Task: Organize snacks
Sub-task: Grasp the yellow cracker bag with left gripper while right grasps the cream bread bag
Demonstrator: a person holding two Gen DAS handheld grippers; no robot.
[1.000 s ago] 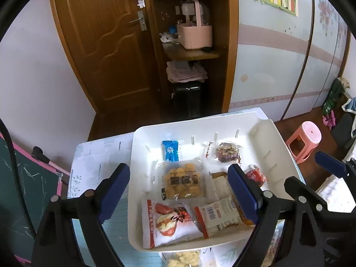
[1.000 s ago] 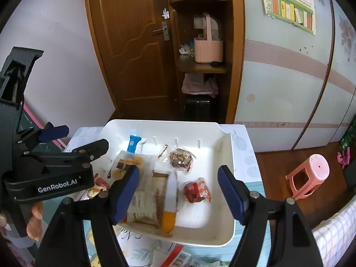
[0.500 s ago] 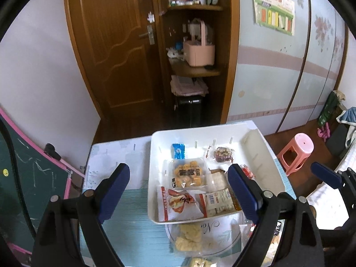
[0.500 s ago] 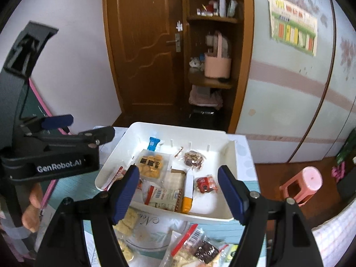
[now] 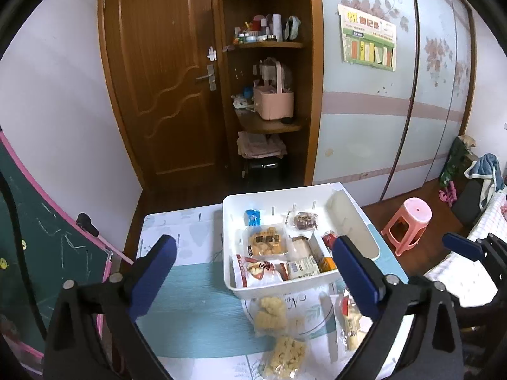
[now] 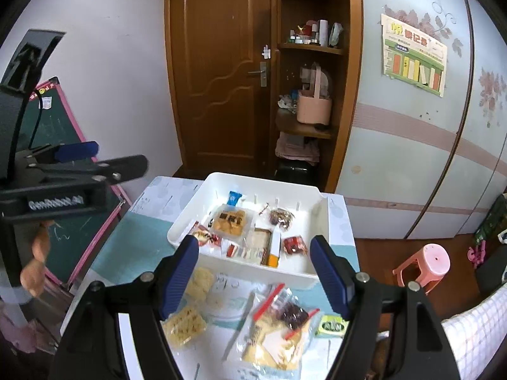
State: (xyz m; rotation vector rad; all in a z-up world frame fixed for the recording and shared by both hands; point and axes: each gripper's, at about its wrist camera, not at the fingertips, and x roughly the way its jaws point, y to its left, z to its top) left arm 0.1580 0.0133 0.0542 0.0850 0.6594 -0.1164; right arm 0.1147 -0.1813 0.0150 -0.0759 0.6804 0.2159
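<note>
- Over the table [image 5: 196, 288], both grippers hang clear of the snacks. Left gripper [image 5: 253, 272]: jaws opening wide, nothing between them. Right gripper [image 6: 255, 277]: jaws apart, empty.
- White tray [image 6: 187, 218] sits at the table's far end, partly filled: a blue sachet [image 5: 252, 217], a cookie pack [image 5: 267, 243], a nut pouch [image 5: 302, 221], a red candy [image 6: 294, 244] and flat wrappers.
- Loose snacks lie just in front of the tray: pale puffed packs [image 6: 185, 324] on the left, a clear mixed bag [image 6: 279, 323] in the middle, a small green packet [image 6: 331, 326] on the right.
- Step in hand, as I judge it: between placements, choosing the next loose item.
- Next move likely calls for descending onto one pack, closing across its short side, then carrying it to a bare part of the tray.
- Mixed bag's long axis runs from the near edge toward the tray, tilted slightly right; its red strip follows the same diagonal.
</note>
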